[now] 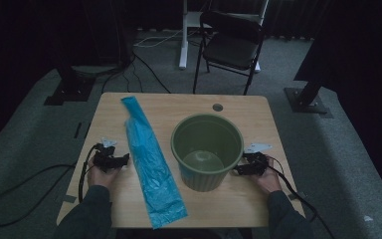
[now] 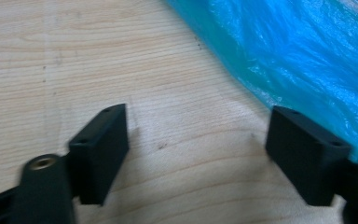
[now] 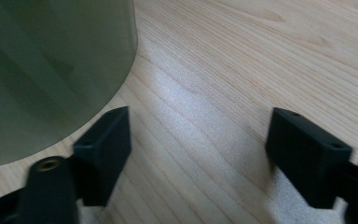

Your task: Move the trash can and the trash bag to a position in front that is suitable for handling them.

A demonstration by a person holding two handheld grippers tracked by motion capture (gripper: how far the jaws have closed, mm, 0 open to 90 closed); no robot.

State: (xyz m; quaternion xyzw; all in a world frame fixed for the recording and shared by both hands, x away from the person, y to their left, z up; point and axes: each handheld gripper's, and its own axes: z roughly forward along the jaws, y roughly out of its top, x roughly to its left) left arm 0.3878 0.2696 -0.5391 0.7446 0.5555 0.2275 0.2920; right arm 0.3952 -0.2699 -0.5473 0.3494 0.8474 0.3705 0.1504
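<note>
A long flat blue plastic bag [image 1: 150, 162] lies lengthwise on the wooden table [image 1: 238, 201], left of a green round bin [image 1: 207, 151] that stands upright and looks empty. My left gripper [image 1: 122, 160] rests on the table just left of the bag, open, with bare wood between its jaws; the bag [image 2: 303, 51] fills the upper right of the left gripper view, close to the right jaw. My right gripper [image 1: 239, 169] sits at the bin's right side, open and empty. The bin's wall [image 3: 42, 70] stands beside the left jaw in the right gripper view.
A black folding chair [image 1: 231, 47] stands beyond the table's far edge, with a white stand leg [image 1: 183, 35] and cables on the grey carpet. Black stand bases [image 1: 308, 99] sit at both far corners. A small round hole [image 1: 217, 107] marks the table's back.
</note>
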